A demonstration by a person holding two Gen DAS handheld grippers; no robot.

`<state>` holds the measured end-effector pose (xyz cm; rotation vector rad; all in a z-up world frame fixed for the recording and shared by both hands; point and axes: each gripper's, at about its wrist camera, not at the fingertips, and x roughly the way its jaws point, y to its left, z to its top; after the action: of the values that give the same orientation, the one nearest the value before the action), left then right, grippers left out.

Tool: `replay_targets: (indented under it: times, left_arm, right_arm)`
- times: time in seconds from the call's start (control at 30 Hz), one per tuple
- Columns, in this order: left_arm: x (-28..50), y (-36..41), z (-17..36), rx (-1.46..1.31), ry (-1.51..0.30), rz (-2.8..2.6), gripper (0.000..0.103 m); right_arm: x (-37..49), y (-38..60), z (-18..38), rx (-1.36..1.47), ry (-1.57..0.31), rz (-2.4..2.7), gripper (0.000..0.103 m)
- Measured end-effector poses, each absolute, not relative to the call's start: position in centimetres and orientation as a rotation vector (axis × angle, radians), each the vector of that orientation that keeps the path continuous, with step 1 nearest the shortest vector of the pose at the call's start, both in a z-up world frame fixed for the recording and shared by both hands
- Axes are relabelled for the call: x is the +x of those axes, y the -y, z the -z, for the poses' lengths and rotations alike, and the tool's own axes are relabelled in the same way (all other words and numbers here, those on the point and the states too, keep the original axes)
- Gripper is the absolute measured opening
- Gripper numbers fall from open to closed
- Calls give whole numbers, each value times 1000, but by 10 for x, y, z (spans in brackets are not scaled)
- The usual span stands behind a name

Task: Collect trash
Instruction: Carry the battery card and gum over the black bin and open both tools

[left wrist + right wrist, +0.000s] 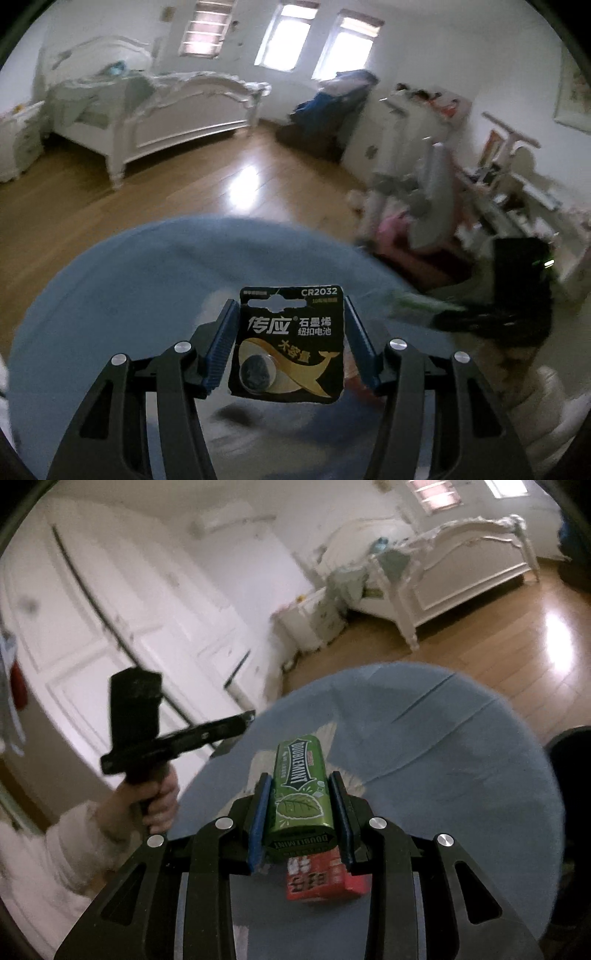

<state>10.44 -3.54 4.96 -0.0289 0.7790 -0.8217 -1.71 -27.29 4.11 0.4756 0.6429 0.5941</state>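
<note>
My left gripper [290, 306] is shut on a black CR2032 coin battery card [290, 343] and holds it upright above the round blue-covered table [147, 280]. My right gripper [301, 779] is shut on a green Doublemint gum pack [301, 786], lifted above the same table [443, 775]. A red box [321, 880] lies on the table just under the gum pack. A white crumpled wrapper [332, 738] lies beyond it. The other gripper shows in each view, at the right in the left wrist view [517, 291] and held in a hand at the left in the right wrist view [147, 734].
A white bed [155, 110] stands on the wood floor at the back. A cluttered desk and chair [461, 192] are to the right. White wardrobe doors [110, 609] are on the left. A dark round bin [569, 760] sits by the table's right edge.
</note>
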Motion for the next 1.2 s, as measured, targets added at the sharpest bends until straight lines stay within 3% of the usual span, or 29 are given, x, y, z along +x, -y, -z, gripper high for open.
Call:
replay_targets:
  times: [0.23,0.5,0.83,0.9,0.93,0.97,1.03,1.07,1.2]
  left_arm:
    - [87,152,-69,-43,-771,998,56]
    - [79,267,-38,-57,-872,1124,56]
    - [87,313,4,-21,-983,1121,57]
    - [88,319,9,6,-992,1089,58]
    - [88,321,10,18,-994,1075,65]
    - [88,322,11,25,-993,1061,80]
    - [87,322,9,25,-971,1045,89]
    - [84,320,6,27,-956,1055,89]
    - [78,317,-3,49,-940,1072,89]
  right_arm:
    - [-40,377,-42,652,-511,-382,32]
    - [-62,473,3,797,-497,-158,32]
    - [-62,516,63,884,-539,-99,32]
    - [-58,520,69,894,-550,-96,32]
    - [-56,522,71,899,-554,-87,32]
    - [-56,523,73,902,-554,-80,38]
    - [-60,521,69,901,-535,-70,54]
    - [-65,522,69,898,-526,-66,62]
    - [-73,518,59,872,-519,-55,62]
